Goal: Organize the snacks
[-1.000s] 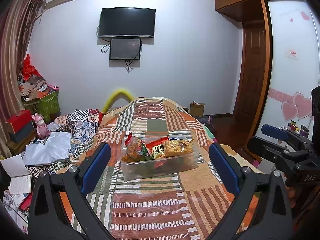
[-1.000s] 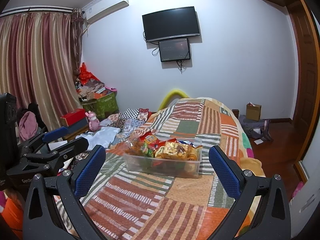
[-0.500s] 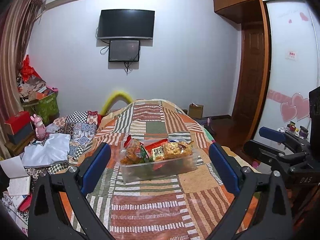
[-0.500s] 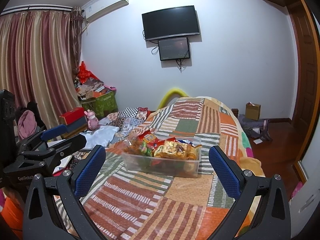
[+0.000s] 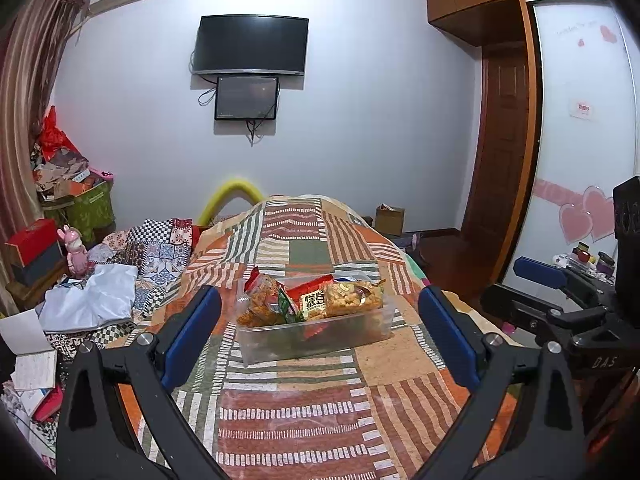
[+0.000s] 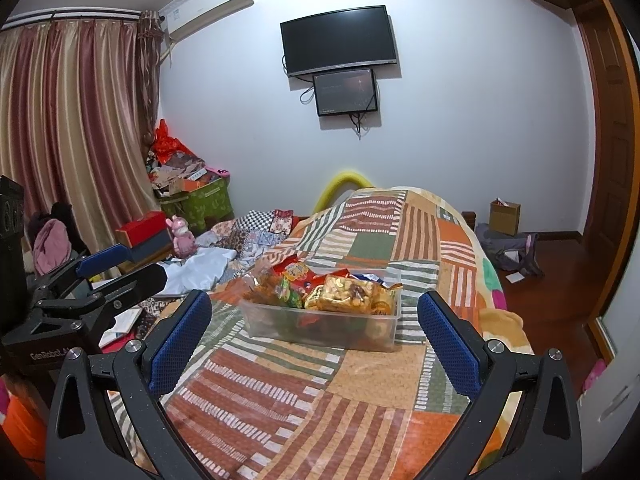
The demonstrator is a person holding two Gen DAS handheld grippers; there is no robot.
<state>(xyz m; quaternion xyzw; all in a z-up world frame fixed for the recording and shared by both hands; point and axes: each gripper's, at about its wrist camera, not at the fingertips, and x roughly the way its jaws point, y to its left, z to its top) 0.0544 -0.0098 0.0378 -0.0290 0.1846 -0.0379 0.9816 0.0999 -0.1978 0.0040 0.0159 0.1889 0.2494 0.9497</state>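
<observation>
A clear plastic bin [image 5: 316, 334] heaped with snack packets [image 5: 312, 302] sits mid-bed on the striped patchwork quilt [image 5: 320, 408]; nothing lies between it and either tool. One packet bears Chinese print, too small to read. The left gripper [image 5: 320, 338] and right gripper [image 6: 314, 342] both stand wide apart, empty, short of the bin. Since a second ago, the bin looks barely nearer. The left tool reads "GenRobot", the right "DAS".

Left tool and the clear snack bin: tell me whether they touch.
Apart. The left wrist view shows the left tool open, bare quilt lying between its fingers and the clear snack bin.
</observation>
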